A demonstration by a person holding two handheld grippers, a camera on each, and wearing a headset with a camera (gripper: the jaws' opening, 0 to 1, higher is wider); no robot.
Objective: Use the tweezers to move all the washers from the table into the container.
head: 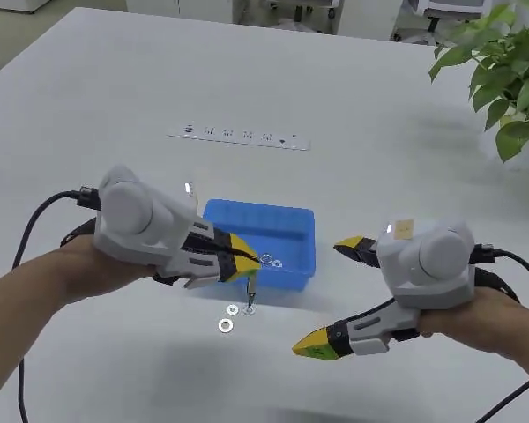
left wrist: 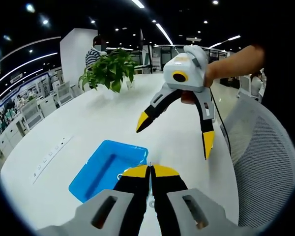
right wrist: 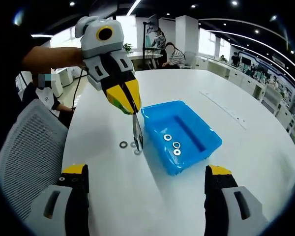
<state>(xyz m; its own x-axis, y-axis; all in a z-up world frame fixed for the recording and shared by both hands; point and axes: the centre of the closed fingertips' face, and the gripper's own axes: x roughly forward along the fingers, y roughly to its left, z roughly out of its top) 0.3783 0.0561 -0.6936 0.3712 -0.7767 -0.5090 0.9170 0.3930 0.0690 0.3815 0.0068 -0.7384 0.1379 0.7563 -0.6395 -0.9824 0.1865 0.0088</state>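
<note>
The left gripper (head: 242, 257) sits at the left of the head view, its yellow-tipped jaws clenched on a pair of tweezers (head: 250, 291). In the right gripper view it (right wrist: 128, 101) comes in from the upper left with the tweezers (right wrist: 137, 130) hanging from its tips, points down at the white table (head: 115, 88). Three washers lie loose on the table just below the frame's centre: one (head: 225, 325) lowest, one (head: 233, 309) above it, and one (head: 249, 309) right at the tweezer points. Whether the points are pinching that washer I cannot tell. Just right of them stands the blue container (head: 260, 211), open-topped, with washers (right wrist: 177, 144) lying on its floor near the front wall. Beyond it, towards the top of the frame, a white power strip (head: 238, 135) lies flat. The right gripper (head: 322, 297) is at the lower right, jaws spread wide and holding nothing, apart from the container. A leafy green plant (head: 502, 70) fills the upper right corner.
</note>
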